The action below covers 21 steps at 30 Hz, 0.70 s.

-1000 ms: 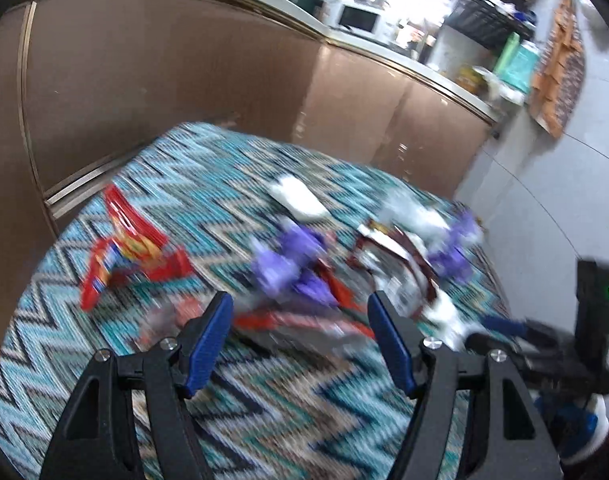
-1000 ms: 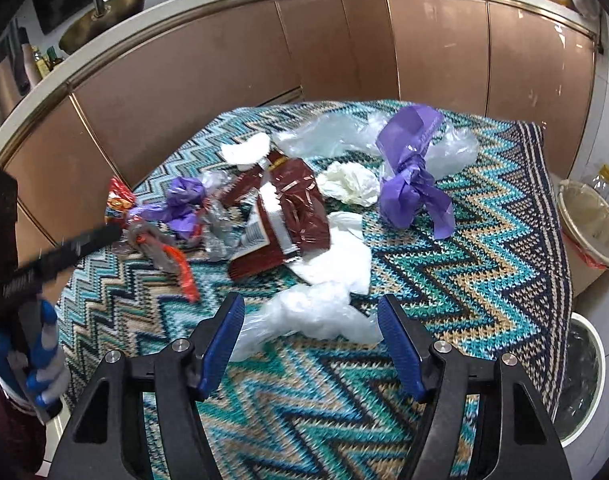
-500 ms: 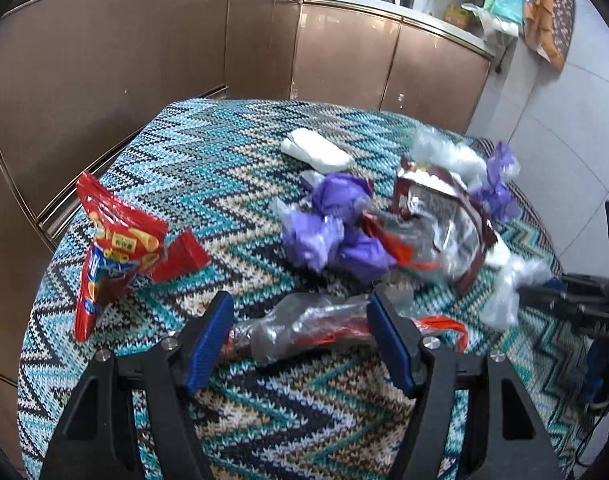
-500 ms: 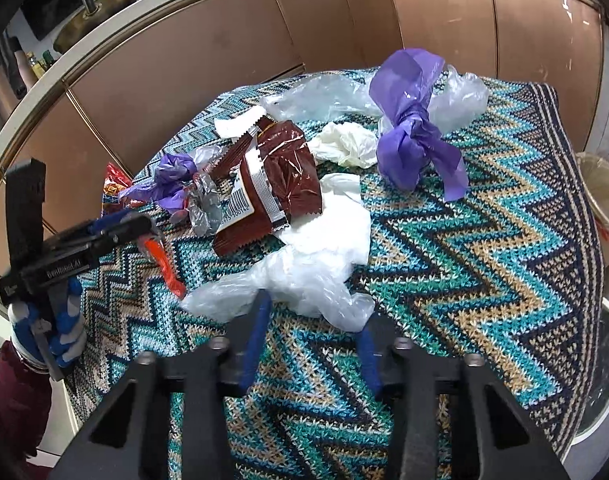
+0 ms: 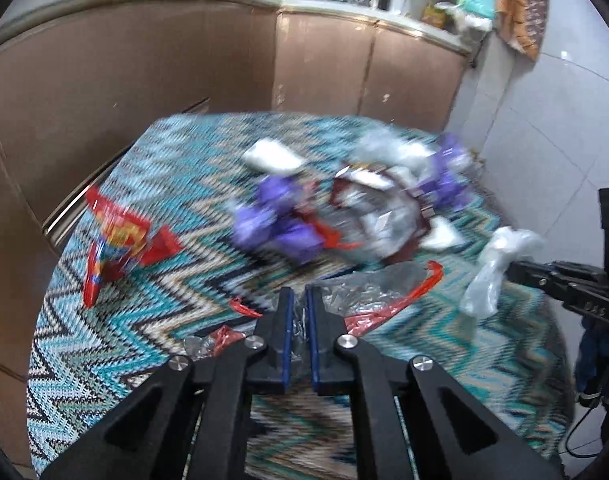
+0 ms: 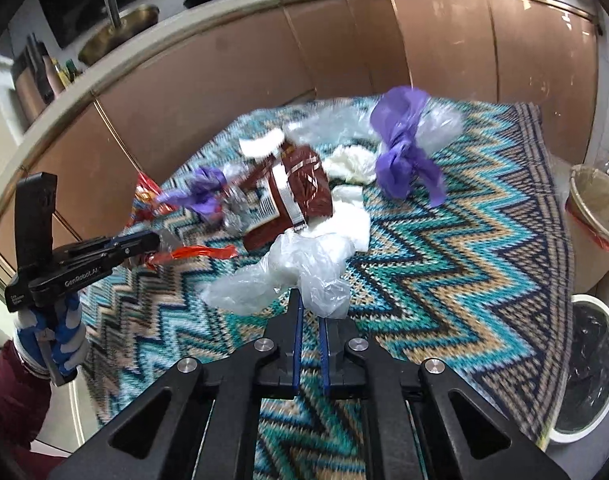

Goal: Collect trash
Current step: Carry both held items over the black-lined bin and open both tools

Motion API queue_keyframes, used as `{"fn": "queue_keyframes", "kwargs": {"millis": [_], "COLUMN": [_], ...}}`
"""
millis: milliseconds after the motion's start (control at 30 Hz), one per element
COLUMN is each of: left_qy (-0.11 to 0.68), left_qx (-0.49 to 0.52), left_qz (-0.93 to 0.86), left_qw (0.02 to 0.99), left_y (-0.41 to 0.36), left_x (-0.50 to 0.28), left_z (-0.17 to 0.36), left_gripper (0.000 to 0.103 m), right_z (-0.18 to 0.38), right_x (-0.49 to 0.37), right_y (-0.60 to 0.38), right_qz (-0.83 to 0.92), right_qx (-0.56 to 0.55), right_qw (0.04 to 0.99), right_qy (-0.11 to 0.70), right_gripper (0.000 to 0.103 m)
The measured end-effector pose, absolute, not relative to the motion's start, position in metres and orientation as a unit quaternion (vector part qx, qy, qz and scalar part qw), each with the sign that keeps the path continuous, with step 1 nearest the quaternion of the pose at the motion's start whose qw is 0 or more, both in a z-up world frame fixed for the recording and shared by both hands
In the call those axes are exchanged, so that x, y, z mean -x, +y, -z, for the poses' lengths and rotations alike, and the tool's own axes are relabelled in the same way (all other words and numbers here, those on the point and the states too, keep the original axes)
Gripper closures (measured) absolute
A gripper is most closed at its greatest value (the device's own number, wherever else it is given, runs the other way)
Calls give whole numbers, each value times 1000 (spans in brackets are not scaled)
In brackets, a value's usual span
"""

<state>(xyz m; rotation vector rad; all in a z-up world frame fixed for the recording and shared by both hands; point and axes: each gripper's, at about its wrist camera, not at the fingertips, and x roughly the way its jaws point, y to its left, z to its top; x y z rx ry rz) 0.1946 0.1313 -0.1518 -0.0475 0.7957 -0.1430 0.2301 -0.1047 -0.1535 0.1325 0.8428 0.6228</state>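
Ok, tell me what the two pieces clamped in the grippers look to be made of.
Left gripper: crumpled wrapper, seemingly thin clear plastic film with red printed edges; glossy, it creases sharply and glints. Right gripper: plastic bag, soft translucent whitish film; the tablecloth shows faintly through its thin folds. Both guesses rest on look only.

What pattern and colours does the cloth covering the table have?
The tablecloth is a knitted-looking zigzag in teal, turquoise, tan, white and dark navy, sharpest in the right wrist view.
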Motion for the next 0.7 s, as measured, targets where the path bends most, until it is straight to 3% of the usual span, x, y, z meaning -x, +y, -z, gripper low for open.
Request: {"fn": "queue_keyframes", "kwargs": {"millis": [333, 700], "left_qy": [358, 413], "left_qx": [-37, -81], "left_qz": [236, 343], "left_qw": [903, 840], "left_y": [-38, -244], "left_x": [-238, -333], "left_z": [95, 136], "left_gripper": [97, 93], "right_z": [125, 185], "right_x": [-191, -214], "right_y": [-223, -355], "right_qz": [-169, 31], "right_qx": [-121, -161], "right_qw": [914, 906], "right_qy": [349, 390], "right_gripper": [98, 98]}}
